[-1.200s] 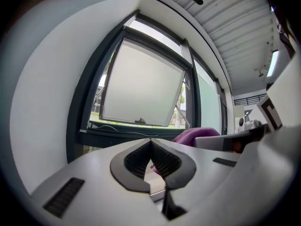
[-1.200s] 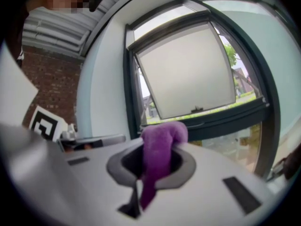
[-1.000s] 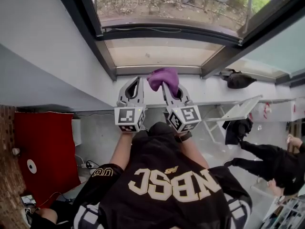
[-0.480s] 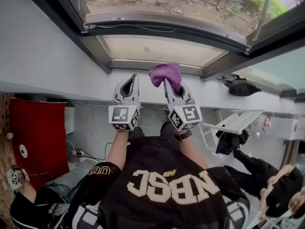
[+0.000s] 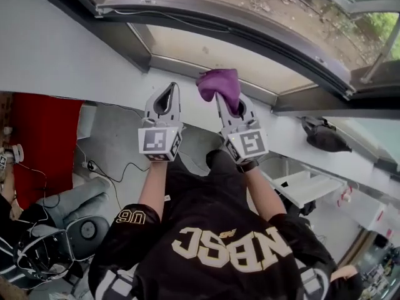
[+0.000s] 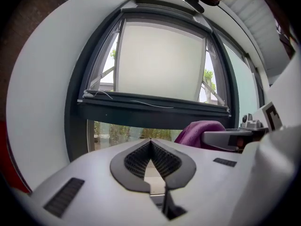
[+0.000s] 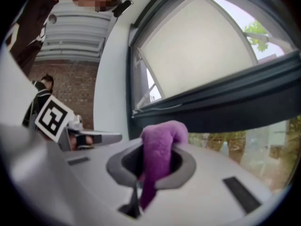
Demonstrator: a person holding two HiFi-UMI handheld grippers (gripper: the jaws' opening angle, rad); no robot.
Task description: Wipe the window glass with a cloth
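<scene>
Purple and plush, the single cloth is bunched into a thick fold. The right hand-held gripper is clamped on it. The cloth's rounded top curls over above the dark jaw pads, and a narrower tail hangs down between them toward the camera.

The cloth is held up in front of the window glass, level with the lower pane under the dark bottom rail of the tilted sash. The upper pane looks pale and milky. Green foliage shows through the lower one.

Just to its left is the left hand-held gripper. Its ribbed pads are closed tip to tip with nothing between them.

That makes two hand-held grippers side by side, each with one marker cube: the left cube and the right cube. The person holding them wears a black jersey.
</scene>
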